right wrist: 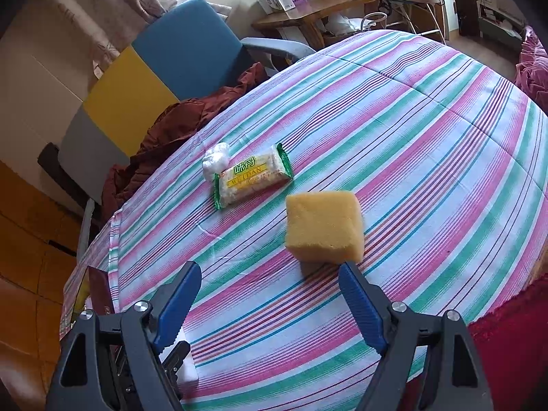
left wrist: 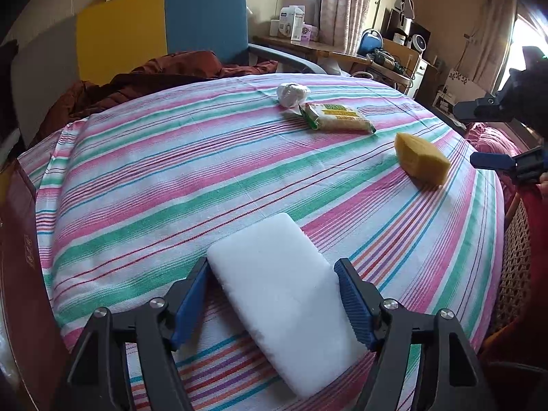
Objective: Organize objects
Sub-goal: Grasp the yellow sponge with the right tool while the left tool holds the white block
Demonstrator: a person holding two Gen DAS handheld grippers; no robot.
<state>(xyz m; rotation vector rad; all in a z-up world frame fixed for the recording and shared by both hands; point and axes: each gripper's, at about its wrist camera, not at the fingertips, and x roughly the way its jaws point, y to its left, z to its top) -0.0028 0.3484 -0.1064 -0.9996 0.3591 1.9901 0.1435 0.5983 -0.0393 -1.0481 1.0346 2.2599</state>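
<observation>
A white foam block lies on the striped tablecloth between the fingers of my left gripper, whose pads press its two sides. A yellow sponge lies to the right; it also shows in the right wrist view, just ahead of my right gripper, which is open and empty. A green-edged snack packet and a small white wrapped ball lie farther back; both also show in the left wrist view, the packet and the ball.
A blue and yellow chair with a brown-red garment stands behind the table. A dark red box sits at the table's left edge. A wooden desk with boxes stands at the back. My right gripper shows at the right edge of the left view.
</observation>
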